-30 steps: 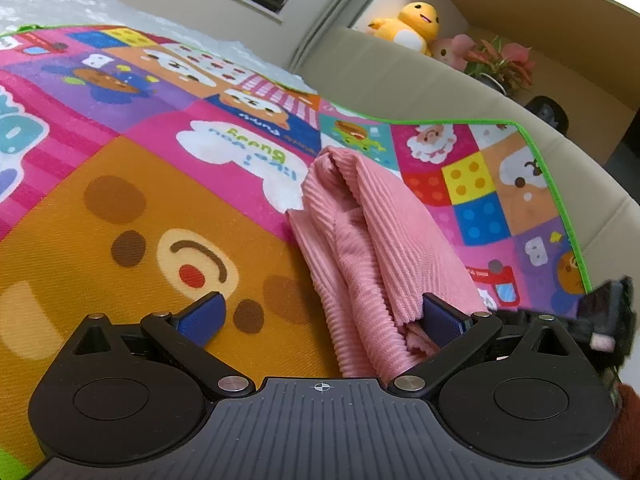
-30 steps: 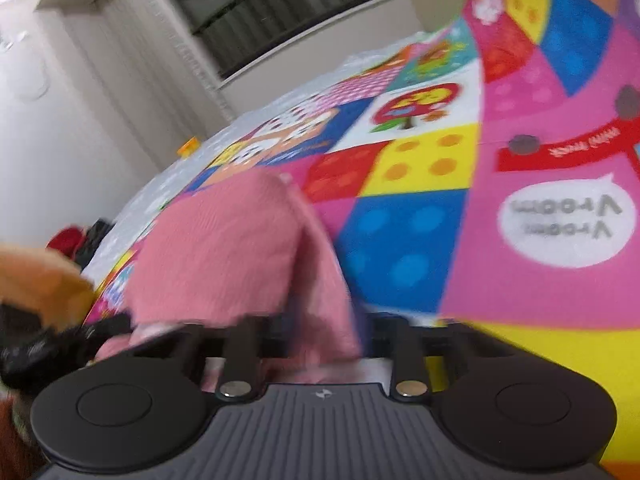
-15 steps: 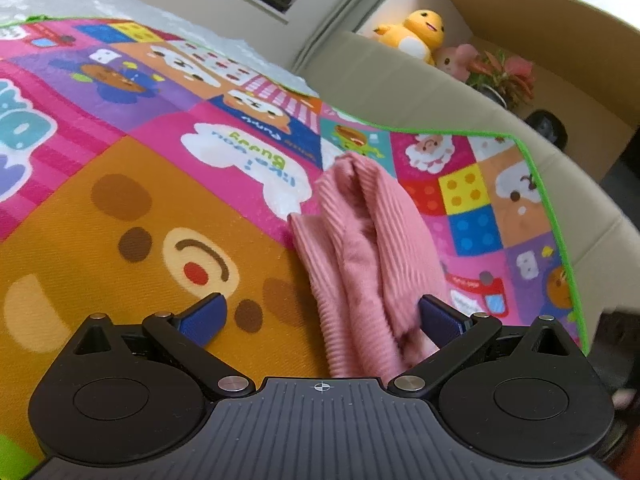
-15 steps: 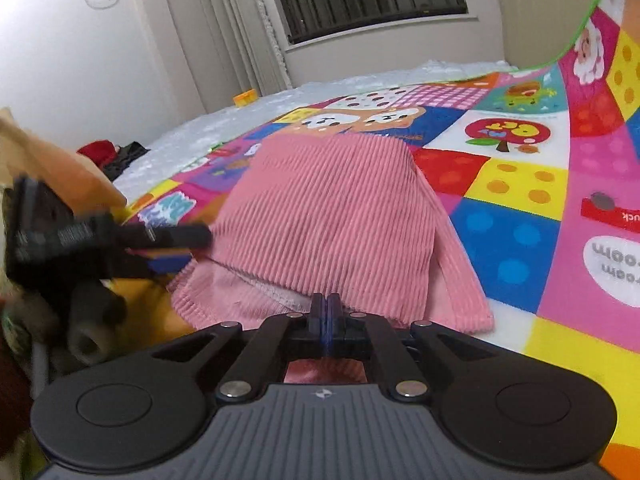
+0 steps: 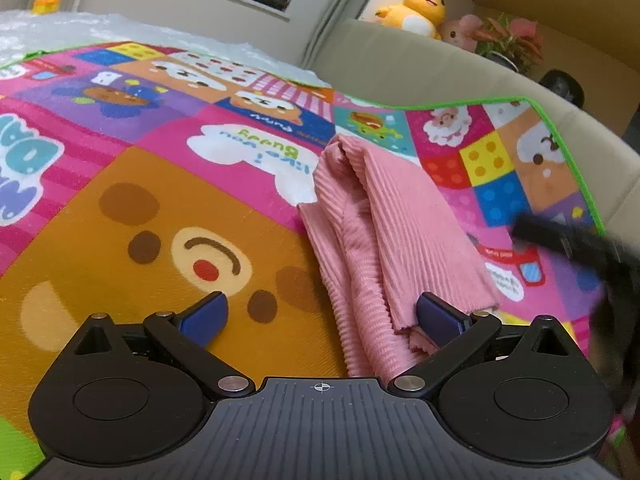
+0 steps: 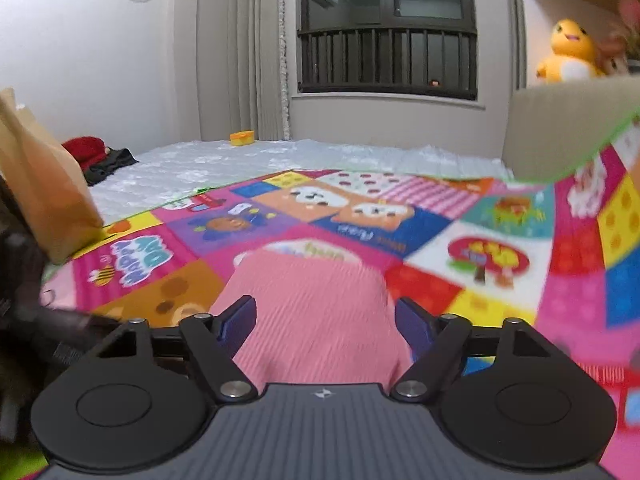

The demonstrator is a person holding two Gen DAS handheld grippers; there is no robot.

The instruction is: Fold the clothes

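Released since half a second ago: right gripper (image 6: 325, 318), then clamped shut at the near hem, now spread wide with nothing between its blue pads. Backed off too, judging by the blur.

Pink ribbed knit garment (image 5: 384, 232) lying folded into a long narrow bundle on the colourful cartoon-print play mat (image 5: 168, 184), layers stacked lengthwise with a ridge at the far end. Laid down that way, most likely, to let the fold settle flat before another pass; near hem slightly ragged, with one loose corner poking out.

Left gripper (image 5: 322, 316) at the near end of the garment, also parted wide, gripping nothing; right pad (image 5: 438, 318) just beside the layered hem, left pad (image 5: 206, 312) over the mat's orange bear face. Probably poised to take that hem for a crosswise fold.

Beyond the garment, beige padded wall (image 5: 400, 68) rising past the mat's green edge, with a yellow plush duck (image 5: 420, 10) on the ledge above.

Left of the garment, a tan paper bag (image 6: 44, 184) standing at the mat's edge; contents hidden. Farther off, a small orange tub (image 6: 241, 137), contents too small to tell.
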